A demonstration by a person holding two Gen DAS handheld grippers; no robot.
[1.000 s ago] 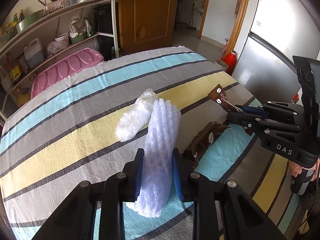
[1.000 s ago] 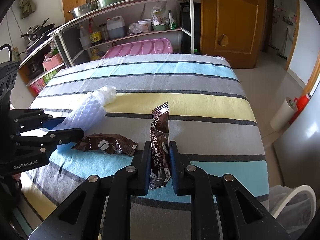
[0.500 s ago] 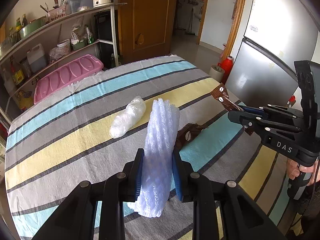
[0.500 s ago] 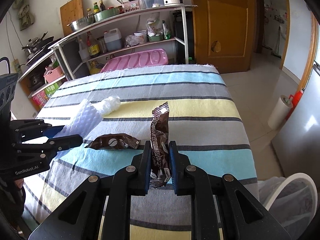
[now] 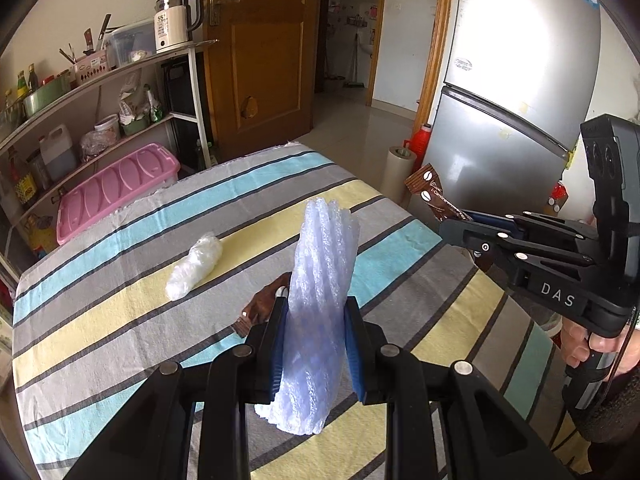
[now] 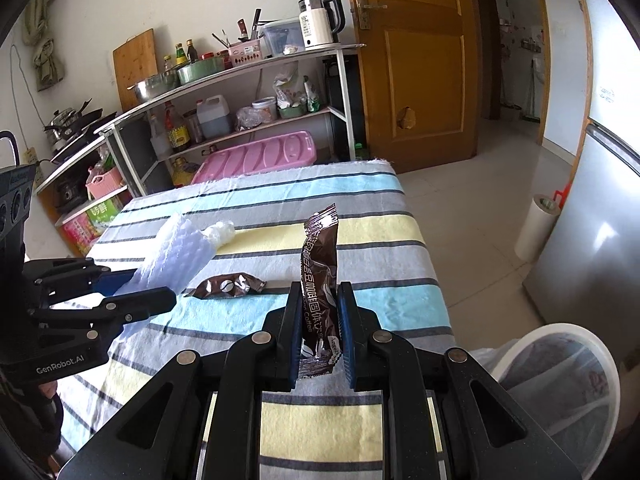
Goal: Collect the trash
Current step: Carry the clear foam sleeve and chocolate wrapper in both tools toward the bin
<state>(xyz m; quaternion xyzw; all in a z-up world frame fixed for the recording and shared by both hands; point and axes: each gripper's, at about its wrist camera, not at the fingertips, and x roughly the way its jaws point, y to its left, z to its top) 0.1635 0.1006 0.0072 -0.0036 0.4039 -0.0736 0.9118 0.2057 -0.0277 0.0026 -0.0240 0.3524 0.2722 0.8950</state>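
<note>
My left gripper (image 5: pixel 316 312) is shut on a white foam net sleeve (image 5: pixel 320 296) that stands up between its blue pads, lifted above the striped table (image 5: pixel 120 288). My right gripper (image 6: pixel 319 320) is shut on a brown coffee sachet (image 6: pixel 320 264), also held upright above the table. Each gripper shows in the other's view: the right one (image 5: pixel 460 224) at the right with the sachet (image 5: pixel 430 192), the left one (image 6: pixel 160 292) at the left with the sleeve (image 6: pixel 176 252). A second brown wrapper (image 6: pixel 228 285) and a clear plastic wad (image 5: pixel 196 266) lie on the cloth.
A white-rimmed bin with a liner (image 6: pixel 560 380) stands on the floor beside the table's near right corner. A pink tub (image 6: pixel 256 156) and metal shelves (image 6: pixel 240 80) are behind the table. A fridge (image 5: pixel 520 100) and a paper roll (image 6: pixel 536 228) stand to the right.
Both grippers have risen and drawn back from the table, each keeping hold of its piece. The wrapper and plastic wad on the cloth now look smaller and farther.
</note>
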